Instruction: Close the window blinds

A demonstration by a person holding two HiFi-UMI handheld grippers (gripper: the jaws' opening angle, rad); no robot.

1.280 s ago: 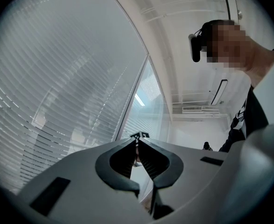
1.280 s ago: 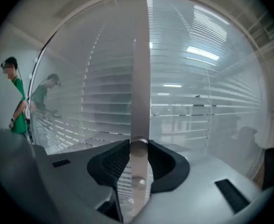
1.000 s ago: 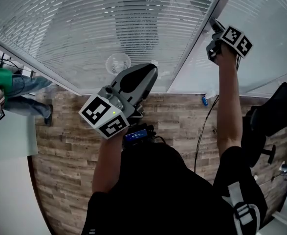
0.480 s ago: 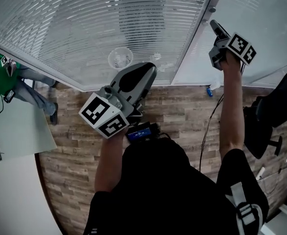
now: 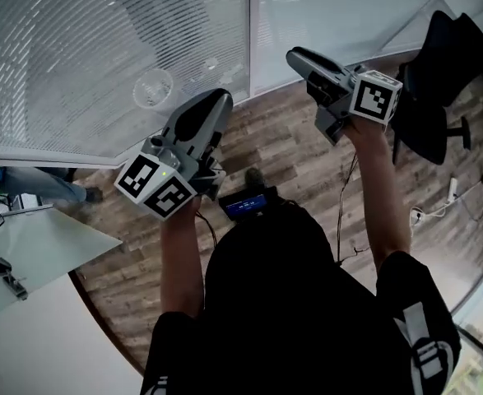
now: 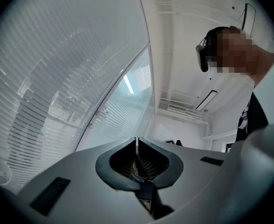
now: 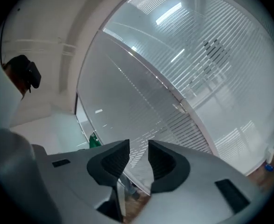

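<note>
**Up front, at arm's length: nothing gripped**

Ahead of the person, white horizontal-slat window blinds (image 5: pixel 85 48) are hanging lowered across the large pane left of a white vertical frame post (image 5: pixel 249 31). A second slatted pane (image 5: pixel 332 6) is sitting to the right of that post. Slat tilt: I cannot tell whether they are turned fully shut.

- The grey two-jaw left gripper (image 5: pixel 216 99), carrying its black-and-white marker cube, is pointing toward the blinds, near them but not touching. In the left gripper view its fingers (image 6: pixel 120 148) are pressing together tip to tip, with nothing between them.
- The grey two-jaw right gripper (image 5: pixel 294 54), also with a marker cube, is pointing toward the base of the right pane, apart from the slats. In the right gripper view its fingers (image 7: pixel 115 160) are standing apart. The gap is holding nothing, and only distant slats are showing through it.

Surroundings:
- A brown wood-plank floor (image 5: pixel 290 146) is running along under the glass.
- A black office chair (image 5: pixel 438 56) is standing to the right of the right gripper.
- A small dark device with a lit blue screen (image 5: pixel 248 206) is sitting at the person's chest.
- A second person in blue jeans (image 5: pixel 27 183) is standing at the left edge, beside a white tabletop (image 5: pixel 27 245).
</note>
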